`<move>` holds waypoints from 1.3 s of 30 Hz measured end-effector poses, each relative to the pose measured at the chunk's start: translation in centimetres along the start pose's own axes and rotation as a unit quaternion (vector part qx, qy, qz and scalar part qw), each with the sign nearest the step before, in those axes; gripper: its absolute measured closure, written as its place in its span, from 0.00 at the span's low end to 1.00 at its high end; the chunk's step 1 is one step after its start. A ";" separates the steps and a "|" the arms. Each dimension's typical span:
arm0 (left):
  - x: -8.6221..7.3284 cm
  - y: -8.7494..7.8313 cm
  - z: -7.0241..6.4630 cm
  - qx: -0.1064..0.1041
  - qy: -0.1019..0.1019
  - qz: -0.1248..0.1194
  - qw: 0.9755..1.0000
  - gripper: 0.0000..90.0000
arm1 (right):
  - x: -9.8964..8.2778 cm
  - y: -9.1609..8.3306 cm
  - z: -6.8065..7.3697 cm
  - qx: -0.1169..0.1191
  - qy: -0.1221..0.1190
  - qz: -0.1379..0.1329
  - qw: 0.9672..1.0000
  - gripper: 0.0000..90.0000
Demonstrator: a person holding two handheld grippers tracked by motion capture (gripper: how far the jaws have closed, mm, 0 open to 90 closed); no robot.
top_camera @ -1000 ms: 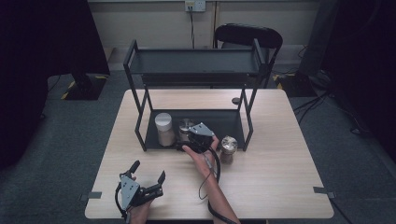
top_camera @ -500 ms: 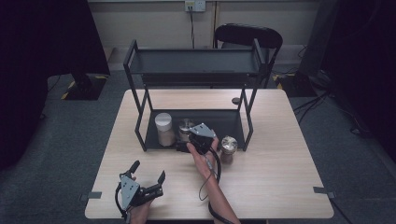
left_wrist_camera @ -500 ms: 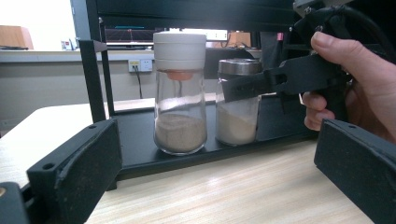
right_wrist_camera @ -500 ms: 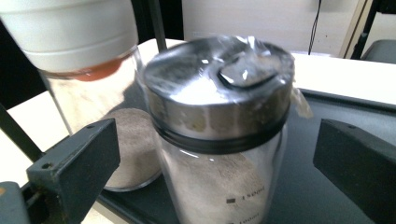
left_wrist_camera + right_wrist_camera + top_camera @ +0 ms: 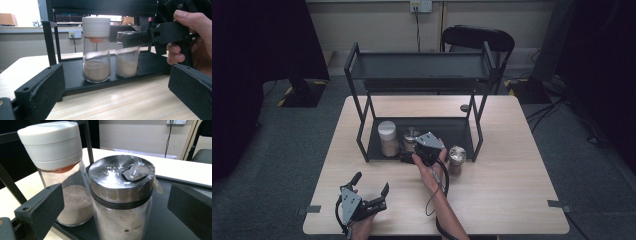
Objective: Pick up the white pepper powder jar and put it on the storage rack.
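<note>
Your high view is evenly lit over the pale table (image 5: 512, 165), while the far left and right corners fall into near black, and the picture is soft and grainy. In your left gripper view a bright window washes out the far left, and the near jaws blur. In your right gripper view, glare sits on the steel lid (image 5: 117, 173).
</note>
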State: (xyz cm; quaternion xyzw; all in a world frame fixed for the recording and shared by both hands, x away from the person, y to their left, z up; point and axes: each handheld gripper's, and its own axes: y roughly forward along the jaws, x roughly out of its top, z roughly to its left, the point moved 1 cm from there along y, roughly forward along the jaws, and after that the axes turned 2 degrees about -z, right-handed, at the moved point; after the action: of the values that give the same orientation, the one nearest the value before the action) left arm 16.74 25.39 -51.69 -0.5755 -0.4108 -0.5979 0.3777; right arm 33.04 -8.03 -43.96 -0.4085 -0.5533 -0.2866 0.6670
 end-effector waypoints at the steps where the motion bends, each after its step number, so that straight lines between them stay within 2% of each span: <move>1: 0.0 0.0 0.0 0.000 0.000 0.000 1.000 0.00 | 0.0 -0.1 0.0 0.000 -0.001 -0.001 1.000 0.00; 14: 0.0 0.0 0.0 -0.001 0.000 0.001 1.000 0.00 | 0.5 -1.9 0.5 0.002 -0.009 -0.029 1.000 0.00; 24: 0.0 0.0 0.0 0.000 0.000 0.001 1.000 0.00 | 1.0 -3.9 1.2 0.022 -0.019 -0.058 0.998 0.00; 31: 0.0 0.0 0.0 0.000 0.001 0.000 1.000 0.00 | 1.0 -5.4 1.3 0.032 -0.014 -0.067 0.997 0.00; 36: 0.0 0.0 0.0 0.001 0.001 0.000 1.000 0.00 | 0.6 -6.6 1.3 0.035 -0.001 -0.075 0.997 0.00; 39: 0.0 0.0 0.0 0.002 0.001 0.000 1.000 0.00 | 0.2 -7.0 1.2 0.032 -0.001 -0.077 0.997 0.00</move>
State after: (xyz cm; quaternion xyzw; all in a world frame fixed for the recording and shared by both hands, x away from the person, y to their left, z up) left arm 16.72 25.35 -51.69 -0.5744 -0.4114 -0.5977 0.3788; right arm 26.63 -10.46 -42.06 -0.3438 -0.5928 -0.3185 0.6550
